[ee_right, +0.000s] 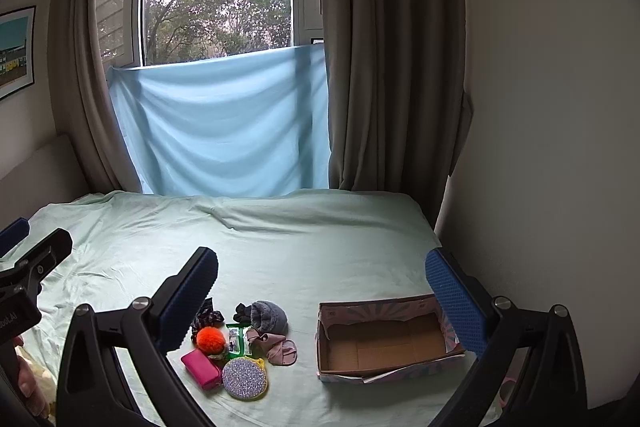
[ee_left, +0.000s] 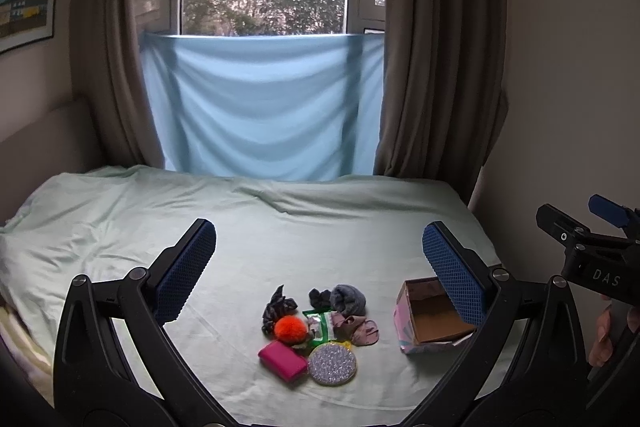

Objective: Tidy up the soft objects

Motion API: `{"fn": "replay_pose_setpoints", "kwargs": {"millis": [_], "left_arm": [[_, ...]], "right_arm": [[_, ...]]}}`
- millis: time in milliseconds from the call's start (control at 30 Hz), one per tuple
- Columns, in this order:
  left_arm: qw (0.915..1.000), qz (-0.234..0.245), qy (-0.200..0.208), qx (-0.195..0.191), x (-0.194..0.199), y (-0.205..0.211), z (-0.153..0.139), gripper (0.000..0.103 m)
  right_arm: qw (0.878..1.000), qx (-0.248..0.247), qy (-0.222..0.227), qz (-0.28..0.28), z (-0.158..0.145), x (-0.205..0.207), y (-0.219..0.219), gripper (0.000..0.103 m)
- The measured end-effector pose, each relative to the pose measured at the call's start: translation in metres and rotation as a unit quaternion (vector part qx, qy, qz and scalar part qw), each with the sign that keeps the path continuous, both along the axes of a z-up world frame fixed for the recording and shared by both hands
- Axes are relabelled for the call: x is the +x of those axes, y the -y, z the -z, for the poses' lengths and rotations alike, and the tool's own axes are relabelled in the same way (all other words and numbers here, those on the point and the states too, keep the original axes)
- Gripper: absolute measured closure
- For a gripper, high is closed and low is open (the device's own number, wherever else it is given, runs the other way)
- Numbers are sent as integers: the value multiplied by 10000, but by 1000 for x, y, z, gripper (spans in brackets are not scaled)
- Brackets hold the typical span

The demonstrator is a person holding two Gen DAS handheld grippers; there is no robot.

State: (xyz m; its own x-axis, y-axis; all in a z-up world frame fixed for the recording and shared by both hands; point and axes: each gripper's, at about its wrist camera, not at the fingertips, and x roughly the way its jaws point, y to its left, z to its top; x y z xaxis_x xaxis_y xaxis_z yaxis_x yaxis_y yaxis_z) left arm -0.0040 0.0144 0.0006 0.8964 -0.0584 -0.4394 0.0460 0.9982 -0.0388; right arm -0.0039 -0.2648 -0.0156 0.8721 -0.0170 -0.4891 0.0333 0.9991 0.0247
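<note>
Pale green bedsheet [ee_left: 280,227] fills the ground under a window draped in blue cloth, and on it sits our little heap: orange pom-pom [ee_left: 291,327], grey fuzzy bundle [ee_left: 349,298], pink fabric piece [ee_left: 358,327], dark scrunchie [ee_left: 277,303], touching a magenta pouch [ee_left: 283,359] and a glittery round disc [ee_left: 331,364]. Just beside, to the right, an empty cardboard box [ee_right: 384,341]. Left gripper [ee_left: 320,267] hovers above the pile, jaws spread wide, nothing held. Right gripper [ee_right: 320,291] likewise gaping and empty. Risk, I'd say: items overlap, so a pinch could drag a neighbour or snag the sheet; the light box may slide.
</note>
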Motion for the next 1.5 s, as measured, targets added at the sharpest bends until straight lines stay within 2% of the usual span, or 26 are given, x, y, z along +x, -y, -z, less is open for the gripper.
{"fn": "replay_pose_setpoints", "kwargs": {"millis": [200,400,533,667,900,1067,1233,1400,1500], "left_arm": [[9993,-305,-199,-43,4,-14,3,0],[9963,-540,-660,-84,16,-54,40,0],[9941,-429,-994,-71,40,-83,70,0],[9908,-7,-1352,-14,75,-110,105,0],[9802,814,-1800,159,134,-142,174,0],[9711,1150,-2065,326,173,-152,229,0],[9596,1444,-2412,87,215,-160,290,1],[9493,1634,-2682,126,254,-149,357,1],[9375,1824,-2963,-4,274,-141,396,4]], "right_arm": [[9996,152,-100,-207,1,11,1,0],[9995,53,-183,-249,28,21,-18,0],[9989,192,-429,12,56,25,-37,0],[9964,254,-717,366,86,29,-62,0],[9836,540,-1261,1171,154,45,-99,0],[9733,780,-1611,1439,211,57,-122,0],[9646,905,-1888,1603,269,73,-143,0],[9590,1002,-2029,1705,332,92,-151,0],[9540,1078,-2200,1727,367,102,-152,0]]}}
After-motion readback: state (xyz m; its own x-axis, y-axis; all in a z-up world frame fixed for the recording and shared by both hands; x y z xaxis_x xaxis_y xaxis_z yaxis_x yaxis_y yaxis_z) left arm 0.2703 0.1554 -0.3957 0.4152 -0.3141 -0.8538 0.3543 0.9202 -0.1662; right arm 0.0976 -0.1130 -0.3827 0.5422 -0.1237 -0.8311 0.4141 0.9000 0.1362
